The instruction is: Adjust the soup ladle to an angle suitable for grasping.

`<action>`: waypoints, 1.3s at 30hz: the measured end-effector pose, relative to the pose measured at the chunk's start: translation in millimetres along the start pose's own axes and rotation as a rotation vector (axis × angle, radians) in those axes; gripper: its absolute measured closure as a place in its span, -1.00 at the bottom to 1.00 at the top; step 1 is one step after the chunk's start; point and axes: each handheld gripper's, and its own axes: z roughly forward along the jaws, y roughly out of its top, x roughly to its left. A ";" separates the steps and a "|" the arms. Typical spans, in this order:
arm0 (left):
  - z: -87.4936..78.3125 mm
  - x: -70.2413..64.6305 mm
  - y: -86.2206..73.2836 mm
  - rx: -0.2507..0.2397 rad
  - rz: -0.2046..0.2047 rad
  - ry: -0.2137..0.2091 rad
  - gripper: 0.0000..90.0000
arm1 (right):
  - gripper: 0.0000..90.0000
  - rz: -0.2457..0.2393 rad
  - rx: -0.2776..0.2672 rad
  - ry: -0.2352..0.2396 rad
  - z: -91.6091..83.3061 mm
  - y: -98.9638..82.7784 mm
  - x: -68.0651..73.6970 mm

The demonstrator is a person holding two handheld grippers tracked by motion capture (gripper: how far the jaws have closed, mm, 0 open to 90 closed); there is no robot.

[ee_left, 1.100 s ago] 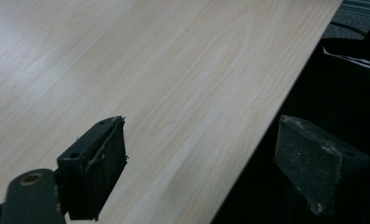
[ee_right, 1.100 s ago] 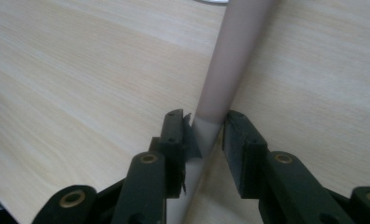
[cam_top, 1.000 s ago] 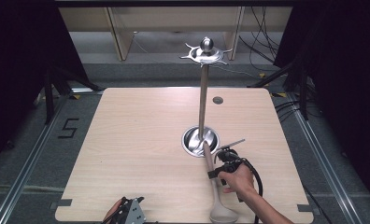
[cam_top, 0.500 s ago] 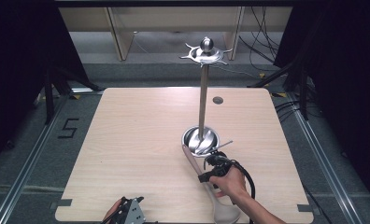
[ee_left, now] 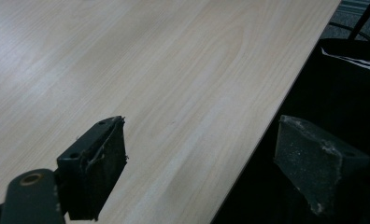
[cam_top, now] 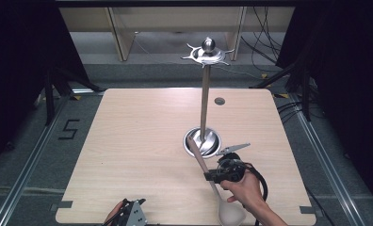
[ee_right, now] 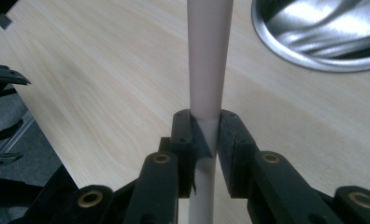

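High view: pale, long-handled spoon (cam_top: pixel 208 176), tilted.

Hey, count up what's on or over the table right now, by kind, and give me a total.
Metal stands with a hook crown: 1, the stand.
Long-handled spoons: 1, the pale spoon, clamped by its handle.
Handheld grippers: 2, the right gripper on the spoon and the left gripper, open at the table edge.
Total: 4.
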 end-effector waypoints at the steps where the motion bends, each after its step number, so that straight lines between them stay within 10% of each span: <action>1: -0.6 1.4 0.1 0.016 0.013 -0.006 -0.65 | 0.73 0.000 0.000 0.000 0.0 0.0 0.0; 3: -0.5 1.4 0.0 0.014 0.009 -0.005 -0.65 | 0.73 -0.067 -0.067 0.000 -10.9 -5.4 0.5; 18: 0.3 0.0 0.0 -0.003 -0.004 0.002 -0.65 | 0.73 -0.102 -0.278 0.012 -44.7 -28.9 9.1; 39: 0.5 0.8 -0.4 0.018 0.017 -0.011 -0.65 | 0.73 -0.152 -0.440 0.013 -59.1 -35.4 8.0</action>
